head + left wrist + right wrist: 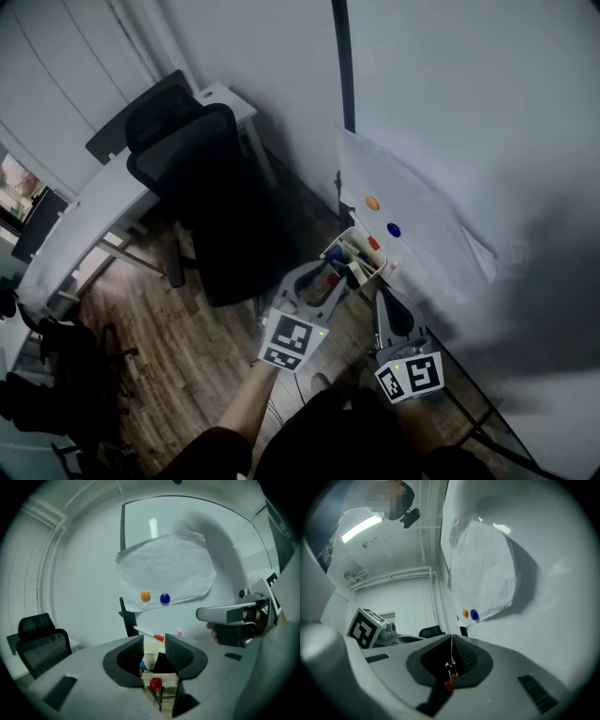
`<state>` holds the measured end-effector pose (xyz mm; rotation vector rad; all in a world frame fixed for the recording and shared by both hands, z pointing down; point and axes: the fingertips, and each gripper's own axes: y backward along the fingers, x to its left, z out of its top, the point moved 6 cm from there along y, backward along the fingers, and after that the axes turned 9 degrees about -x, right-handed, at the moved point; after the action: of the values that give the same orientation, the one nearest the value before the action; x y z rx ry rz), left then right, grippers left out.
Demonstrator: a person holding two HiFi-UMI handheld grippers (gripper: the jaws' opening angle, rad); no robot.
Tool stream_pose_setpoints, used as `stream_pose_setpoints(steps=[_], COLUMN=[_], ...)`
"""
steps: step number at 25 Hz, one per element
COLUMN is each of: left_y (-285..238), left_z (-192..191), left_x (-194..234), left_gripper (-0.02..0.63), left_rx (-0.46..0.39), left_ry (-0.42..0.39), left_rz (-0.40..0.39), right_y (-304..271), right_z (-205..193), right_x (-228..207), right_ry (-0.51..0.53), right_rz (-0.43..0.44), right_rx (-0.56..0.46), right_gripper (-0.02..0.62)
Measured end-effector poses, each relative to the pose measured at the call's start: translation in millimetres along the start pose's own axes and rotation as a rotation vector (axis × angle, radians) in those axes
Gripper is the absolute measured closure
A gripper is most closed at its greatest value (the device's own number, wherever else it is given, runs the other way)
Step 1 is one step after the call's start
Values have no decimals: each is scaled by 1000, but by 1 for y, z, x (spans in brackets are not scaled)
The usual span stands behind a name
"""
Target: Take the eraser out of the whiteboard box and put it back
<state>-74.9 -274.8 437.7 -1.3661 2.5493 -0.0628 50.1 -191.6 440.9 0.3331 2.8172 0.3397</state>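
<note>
Head view: high up, looks steeply down on left gripper (323,281), right gripper (387,302) and box (354,255), mid range. Left gripper view: close behind its own jaws, about level, faces whiteboard (469,112), box right ahead. Right gripper view: tilted up along whiteboard toward ceiling. All three share paper sheet (412,211) with orange magnet (372,202) and blue magnet (393,229).

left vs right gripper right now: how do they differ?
Jaws: the left gripper has its jaws apart, with a dark block, likely the eraser, showing in the gap; whether the pads press on it is unclear. The right gripper is closed to a thin slit with nothing in it.
Place: the left gripper is right at the whiteboard box; the right gripper sits beside the box, aimed up along the whiteboard.
Shared: the same grey two-jaw build.
</note>
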Motion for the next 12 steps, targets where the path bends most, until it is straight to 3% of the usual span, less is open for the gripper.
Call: stream_pose_setpoints(steps=[4,12], left_y=[21,67], left_z=[17,41], left_x=[-4,-16], left_gripper=[554,601], left_rx=[-63,-214], left_ry=[6,27], left_rz=[48,183], right_y=[-4,1], right_z=[14,32], right_x=[9,26], right_ry=[15,49], right_rz=[51,134], right_rx=[-20,-31], right_gripper=[591,592])
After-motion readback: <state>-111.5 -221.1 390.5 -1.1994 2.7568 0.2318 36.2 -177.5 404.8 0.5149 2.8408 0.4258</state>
